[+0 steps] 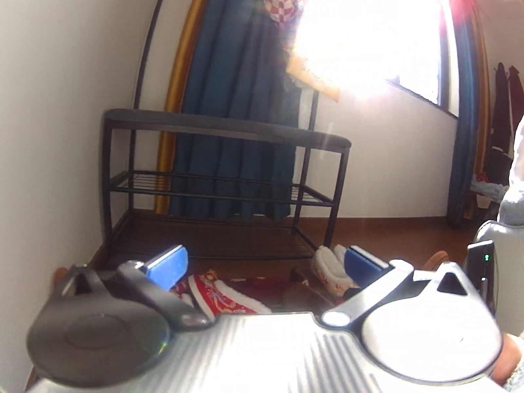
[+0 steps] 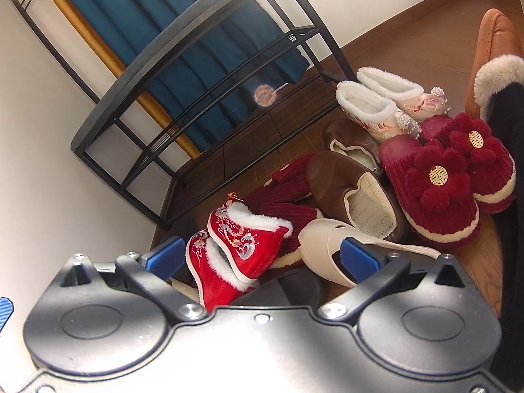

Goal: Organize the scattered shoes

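- The shoes are found heaped on the wooden floor (image 2: 393, 42) in front of a black metal shoe rack (image 2: 203, 42) — none is seen on its shelves.
- A pair of red embroidered boots (image 2: 235, 245) with white fleece trim is seen nearest the right gripper (image 2: 262, 258), one leaning on the other.
- Just beside them a cream slipper (image 2: 324, 239) is laid, with brown fleece-lined slippers (image 2: 347, 180) behind it.
- Dark red pom-pom slippers (image 2: 435, 180) are set to the right, and white fleece-cuffed embroidered boots (image 2: 376, 101) beyond, close to the rack.
- The right gripper's blue-padded jaws are held wide apart above the pile, nothing being gripped.
- The left gripper (image 1: 265, 262) is likewise spread open and empty — pointed at the rack (image 1: 216, 183), with the red boots (image 1: 219, 294) below it.
- Blue curtains (image 1: 235, 91) are hung behind the rack.
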A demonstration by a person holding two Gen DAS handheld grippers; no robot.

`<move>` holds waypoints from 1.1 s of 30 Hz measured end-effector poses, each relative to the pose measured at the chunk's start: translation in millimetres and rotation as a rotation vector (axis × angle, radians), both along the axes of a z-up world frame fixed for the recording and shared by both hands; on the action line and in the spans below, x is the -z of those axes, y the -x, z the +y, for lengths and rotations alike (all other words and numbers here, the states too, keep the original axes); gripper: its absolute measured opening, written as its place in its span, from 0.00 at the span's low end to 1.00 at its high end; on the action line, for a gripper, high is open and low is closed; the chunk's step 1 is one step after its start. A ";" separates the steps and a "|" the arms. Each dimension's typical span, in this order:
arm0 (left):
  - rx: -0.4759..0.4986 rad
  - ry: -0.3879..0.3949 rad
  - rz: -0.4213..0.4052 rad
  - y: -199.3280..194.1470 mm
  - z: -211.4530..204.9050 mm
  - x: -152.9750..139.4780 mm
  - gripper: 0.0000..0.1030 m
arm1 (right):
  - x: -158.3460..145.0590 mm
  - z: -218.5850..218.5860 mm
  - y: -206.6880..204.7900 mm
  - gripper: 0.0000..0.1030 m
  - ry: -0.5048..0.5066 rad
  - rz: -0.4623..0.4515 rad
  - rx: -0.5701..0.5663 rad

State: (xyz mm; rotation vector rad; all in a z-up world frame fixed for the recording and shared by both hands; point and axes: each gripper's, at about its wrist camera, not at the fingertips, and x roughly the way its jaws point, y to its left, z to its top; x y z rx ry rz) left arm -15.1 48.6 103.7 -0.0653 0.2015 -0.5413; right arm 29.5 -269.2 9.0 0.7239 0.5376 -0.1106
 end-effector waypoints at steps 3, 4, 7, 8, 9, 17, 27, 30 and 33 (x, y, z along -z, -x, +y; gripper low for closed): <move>0.045 0.013 -0.045 10.2 -5.0 -1.2 1.00 | 2.7 -2.8 -0.3 1.00 -0.008 -0.002 0.001; 0.055 0.017 -0.057 12.7 -7.0 -1.1 1.00 | 3.5 -4.0 -0.6 1.00 -0.009 -0.001 0.002; 0.075 0.032 -0.077 18.6 -11.2 -0.8 1.00 | 6.0 -7.5 -1.5 1.00 -0.012 0.000 0.006; 0.082 0.038 -0.074 19.2 -11.4 -0.8 1.00 | 6.9 -8.7 -1.8 1.00 -0.013 0.001 0.007; 0.097 0.051 -0.061 18.5 -11.1 -1.1 1.00 | 7.7 -9.9 -2.2 1.00 -0.014 0.001 0.009; 0.076 0.110 0.112 -3.5 -6.5 -0.1 1.00 | 9.3 -7.0 -1.3 1.00 -0.010 0.003 0.005; -0.041 0.047 0.297 -34.0 -7.2 9.0 1.00 | 8.7 -1.8 -1.0 1.00 -0.003 0.006 0.001; -0.051 0.065 0.377 -47.1 -3.9 11.4 1.00 | 6.6 -1.0 0.5 1.00 -0.002 0.004 0.002; -0.017 0.129 0.452 -56.5 3.4 9.6 1.00 | 3.7 -0.3 2.6 1.00 0.000 -0.002 0.002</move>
